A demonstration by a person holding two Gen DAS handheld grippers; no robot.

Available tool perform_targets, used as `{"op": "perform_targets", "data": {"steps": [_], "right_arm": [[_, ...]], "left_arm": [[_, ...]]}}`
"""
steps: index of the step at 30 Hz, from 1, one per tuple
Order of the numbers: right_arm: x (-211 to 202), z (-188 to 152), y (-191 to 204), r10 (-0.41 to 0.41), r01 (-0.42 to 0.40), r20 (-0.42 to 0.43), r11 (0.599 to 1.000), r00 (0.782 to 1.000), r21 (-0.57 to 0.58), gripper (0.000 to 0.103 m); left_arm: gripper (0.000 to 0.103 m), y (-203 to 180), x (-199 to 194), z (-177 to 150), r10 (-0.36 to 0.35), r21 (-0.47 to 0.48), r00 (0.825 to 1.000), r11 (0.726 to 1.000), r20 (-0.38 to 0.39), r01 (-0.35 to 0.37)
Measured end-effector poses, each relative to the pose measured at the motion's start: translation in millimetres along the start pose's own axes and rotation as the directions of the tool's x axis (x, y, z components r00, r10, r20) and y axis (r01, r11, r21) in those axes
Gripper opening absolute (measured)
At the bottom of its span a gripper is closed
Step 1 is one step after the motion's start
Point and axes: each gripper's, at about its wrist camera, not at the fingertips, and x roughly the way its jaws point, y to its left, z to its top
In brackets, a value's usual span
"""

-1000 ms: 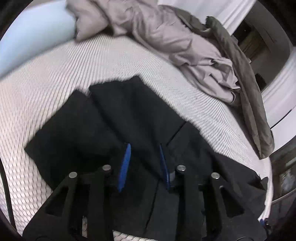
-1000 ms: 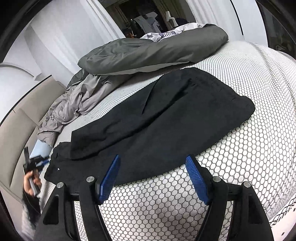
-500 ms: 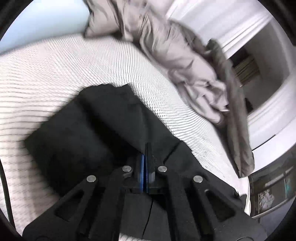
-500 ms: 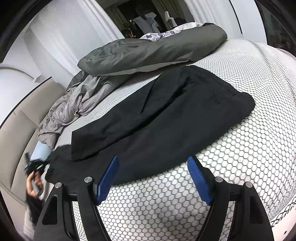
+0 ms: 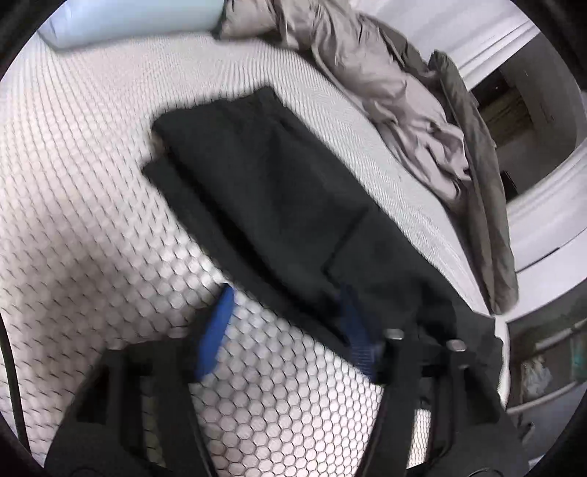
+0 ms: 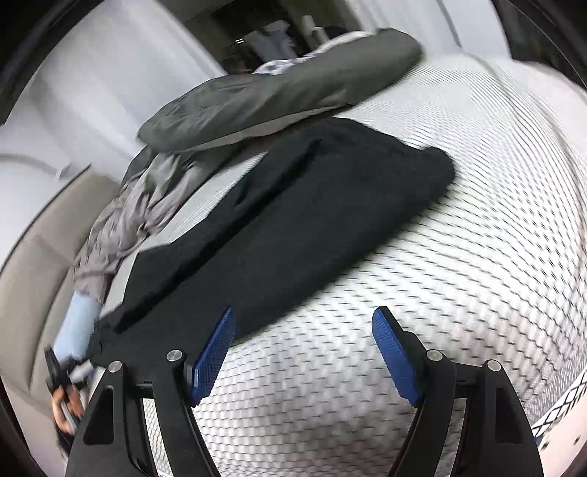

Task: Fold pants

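Left gripper (image 5: pixel 290 323) has slid off the pants (image 5: pixel 293 205), jaws opening, empty, to regrip their edge; right gripper (image 6: pixel 304 345) spread, empty.

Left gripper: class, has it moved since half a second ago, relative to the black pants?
Yes. The left gripper has slid off the black pants toward their near edge, over the bedcover, jaws opening, empty.

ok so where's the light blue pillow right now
In the left wrist view the light blue pillow lies at the top left, at the far edge of the honeycomb bedspread, beside the crumpled grey duvet.
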Motion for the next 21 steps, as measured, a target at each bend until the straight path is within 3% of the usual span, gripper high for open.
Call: {"op": "perform_targets", "data": {"steps": [4, 7, 8, 9, 10, 12, 16, 21], "right_arm": [[8, 14, -29, 0.102, -0.108, 0.048, 0.983, 0.994, 0.148, 0.078], [27, 34, -42, 0.137, -0.158, 0.102, 0.958, 0.985, 0.237, 0.078], [33, 39, -45, 0.136, -0.162, 0.116, 0.951, 0.984, 0.264, 0.077], [42, 46, -49, 0.127, -0.165, 0.14, 0.939, 0.982, 0.301, 0.068], [50, 52, -51, 0.117, -0.161, 0.151, 0.934, 0.982, 0.32, 0.046], [62, 59, -53, 0.108, -0.146, 0.13, 0.932, 0.986, 0.33, 0.019], [45, 52, -48, 0.103, -0.148, 0.167, 0.948, 0.981, 0.28, 0.011], [-5, 17, -51, 0.083, -0.116, 0.162, 0.972, 0.983, 0.205, 0.011]], "left_arm": [[0.057, 3, 11, 10, -0.026, -0.063, 0.999, 0.998, 0.026, 0.028], [0.056, -6, 28, 24, 0.004, -0.107, 1.0, 0.994, 0.008, -0.003], [0.042, -8, 32, 28, 0.009, -0.112, 1.0, 0.994, 0.017, -0.008], [0.03, -16, 44, 36, 0.025, -0.113, 0.999, 0.993, 0.023, -0.022], [0.01, -20, 52, 42, 0.034, -0.11, 0.999, 0.993, 0.025, -0.031], [0.004, -22, 59, 48, 0.023, -0.115, 0.999, 0.993, 0.028, -0.02], [0.002, -15, 38, 36, 0.005, -0.079, 0.999, 0.997, 0.054, 0.0], [0.002, 5, -22, -17, 0.007, -0.004, 0.998, 1.0, 0.069, -0.006]]}}
